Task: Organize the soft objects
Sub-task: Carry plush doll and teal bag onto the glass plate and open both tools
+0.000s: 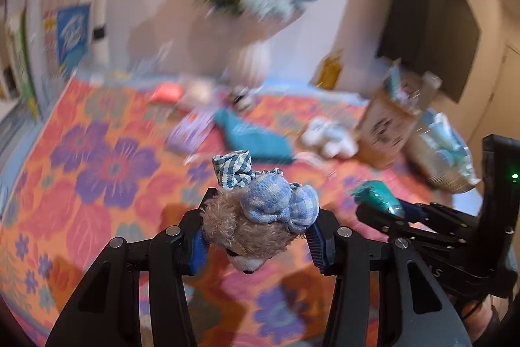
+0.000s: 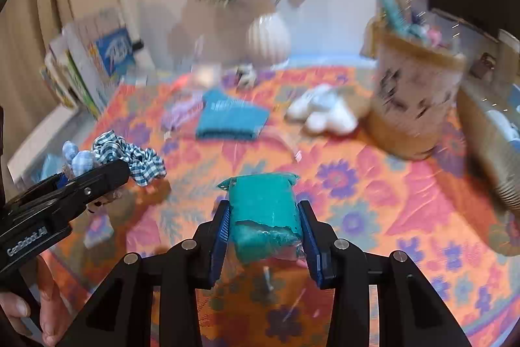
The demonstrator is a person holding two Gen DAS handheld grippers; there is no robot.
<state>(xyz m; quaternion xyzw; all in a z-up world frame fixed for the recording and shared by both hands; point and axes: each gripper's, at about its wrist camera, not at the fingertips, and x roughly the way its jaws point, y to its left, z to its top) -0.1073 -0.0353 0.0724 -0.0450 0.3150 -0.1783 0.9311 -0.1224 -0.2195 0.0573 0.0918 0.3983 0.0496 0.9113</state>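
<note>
My left gripper (image 1: 258, 233) is shut on a small brown plush toy (image 1: 227, 226) with blue gingham fabric (image 1: 269, 200) bunched on top, held above the floral tablecloth (image 1: 107, 171). The right wrist view shows the left gripper (image 2: 97, 181) at the left edge, with the gingham fabric (image 2: 130, 155) spilling over it. My right gripper (image 2: 265, 217) is shut on a teal soft block in clear plastic wrap (image 2: 263, 200), its blue pads (image 2: 222, 223) pressing both sides. The right gripper (image 1: 383, 210) and teal block (image 1: 373, 192) also show at the right of the left wrist view.
On the tablecloth (image 2: 390, 200) lie a folded teal cloth (image 2: 230, 119), a purple item (image 2: 178, 114) and a white fluffy toy (image 2: 325, 113). A patterned fabric bin (image 2: 412, 100) stands at the right, a white vase of flowers (image 2: 268, 36) at the back, books (image 2: 94, 67) at the left.
</note>
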